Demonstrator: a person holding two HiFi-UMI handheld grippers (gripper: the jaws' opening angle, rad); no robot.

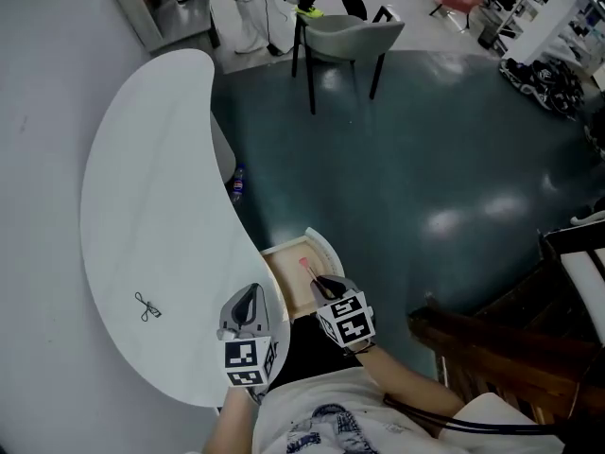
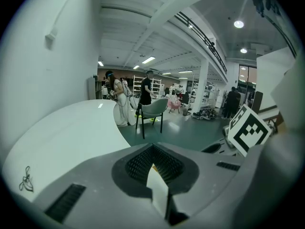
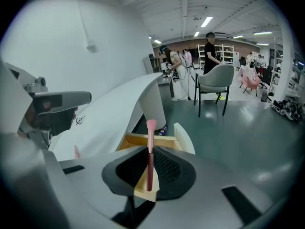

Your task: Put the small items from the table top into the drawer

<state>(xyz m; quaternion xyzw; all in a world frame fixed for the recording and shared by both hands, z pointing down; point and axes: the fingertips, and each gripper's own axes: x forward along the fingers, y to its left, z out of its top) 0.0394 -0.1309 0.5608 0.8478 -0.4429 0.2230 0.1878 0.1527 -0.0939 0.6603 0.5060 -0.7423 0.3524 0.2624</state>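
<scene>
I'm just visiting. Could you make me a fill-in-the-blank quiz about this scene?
The right gripper is shut on a slim ____ brush.
The light wooden drawer of the curved white table stands ____.
The left gripper is ____ and holds nothing.
Missing words: pink; open; shut.

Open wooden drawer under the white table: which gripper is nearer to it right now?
Right. The right gripper hangs directly over the open wooden drawer, shut on a pink brush; the left gripper sits beside it, above the white table's edge.
</scene>
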